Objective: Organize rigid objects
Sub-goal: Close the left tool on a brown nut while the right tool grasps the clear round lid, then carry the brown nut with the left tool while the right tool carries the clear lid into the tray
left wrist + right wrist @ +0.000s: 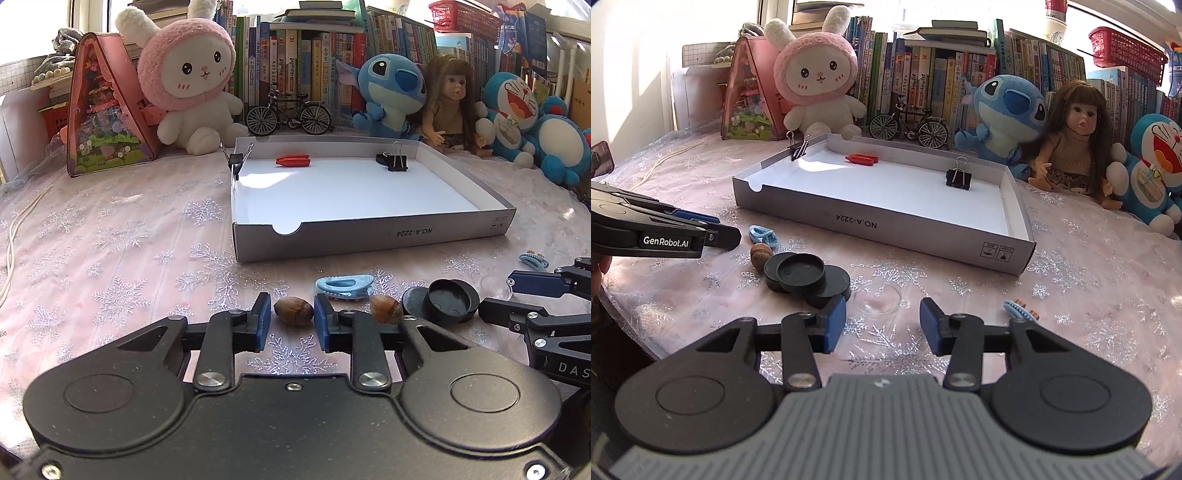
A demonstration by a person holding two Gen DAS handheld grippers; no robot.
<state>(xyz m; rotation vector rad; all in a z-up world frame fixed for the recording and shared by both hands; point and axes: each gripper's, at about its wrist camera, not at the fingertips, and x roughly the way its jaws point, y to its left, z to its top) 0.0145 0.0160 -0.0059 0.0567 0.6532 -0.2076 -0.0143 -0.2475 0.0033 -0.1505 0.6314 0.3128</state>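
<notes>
A shallow white box lid point(369, 236) point(879, 221) lies on the pink snowflake cloth, holding a red piece point(293, 161) point(861, 159) and a black binder clip point(392, 159) point(958, 178); another clip point(236, 159) point(798, 149) grips its rim. My left gripper point(291, 317) is open, with a brown acorn point(294, 311) between its blue pads, a small gap each side. A second acorn point(386, 309) point(761, 255), a blue hair clip point(344, 286) point(762, 235) and black round lids point(448, 301) point(803, 275) lie nearby. My right gripper point(882, 323) is open and empty above a clear suction cup point(877, 297).
Plush toys, a doll point(1075, 144), a model bicycle point(289, 115) and books line the back. A pink triangular tin point(105, 107) stands at back left. A second small blue clip point(1019, 308) point(533, 260) lies to the right. A white cord point(14, 236) runs along the left.
</notes>
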